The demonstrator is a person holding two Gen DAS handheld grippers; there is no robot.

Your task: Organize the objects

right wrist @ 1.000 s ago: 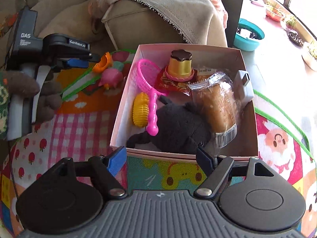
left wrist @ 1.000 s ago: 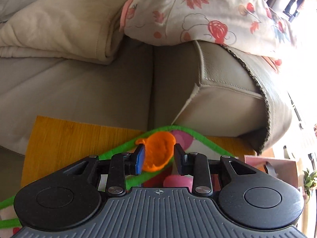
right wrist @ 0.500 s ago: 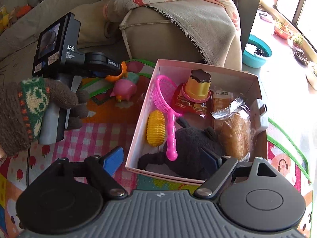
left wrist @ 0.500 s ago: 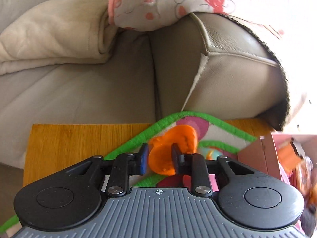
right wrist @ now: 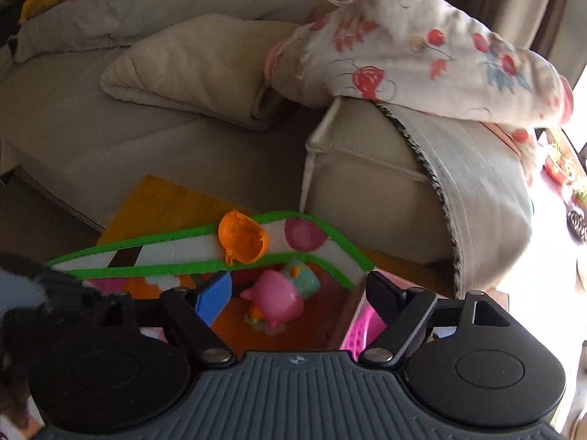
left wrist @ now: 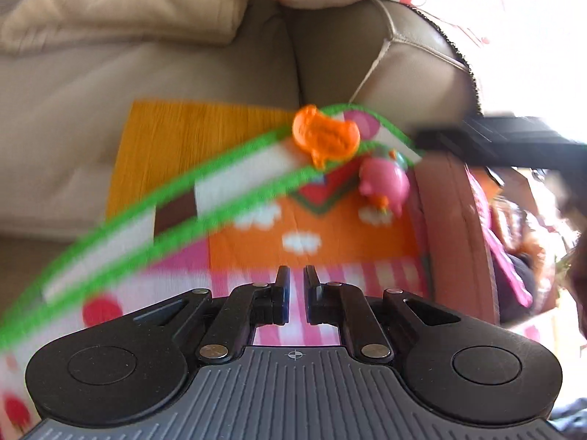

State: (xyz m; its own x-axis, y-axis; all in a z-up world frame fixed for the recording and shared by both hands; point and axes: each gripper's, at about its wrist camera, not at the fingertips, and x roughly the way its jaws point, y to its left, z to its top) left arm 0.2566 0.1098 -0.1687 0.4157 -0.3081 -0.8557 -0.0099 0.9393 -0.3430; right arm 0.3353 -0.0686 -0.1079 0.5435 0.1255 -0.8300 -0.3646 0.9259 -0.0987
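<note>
The left tool (left wrist: 296, 286) is clenched on nothing, low in its view over the bright patterned play mat (left wrist: 256, 242). The orange plastic duck-shaped toy (left wrist: 325, 135) lies on the mat's green border at centre frame, just beside a pink plastic pig toy (left wrist: 383, 183). The right tool (right wrist: 299, 295), jaws closing and empty, frames the pig beside the pink cardboard box (right wrist: 339, 315).

My left wrist camera looks steeply down, close over the patterned mat (left wrist: 256, 242), though blur smears it. My right wrist camera faces the sofa (right wrist: 367, 168). Both share the orange toy (left wrist: 324, 135) (right wrist: 243, 236) and pink toy (left wrist: 385, 183) (right wrist: 275, 300).
</note>
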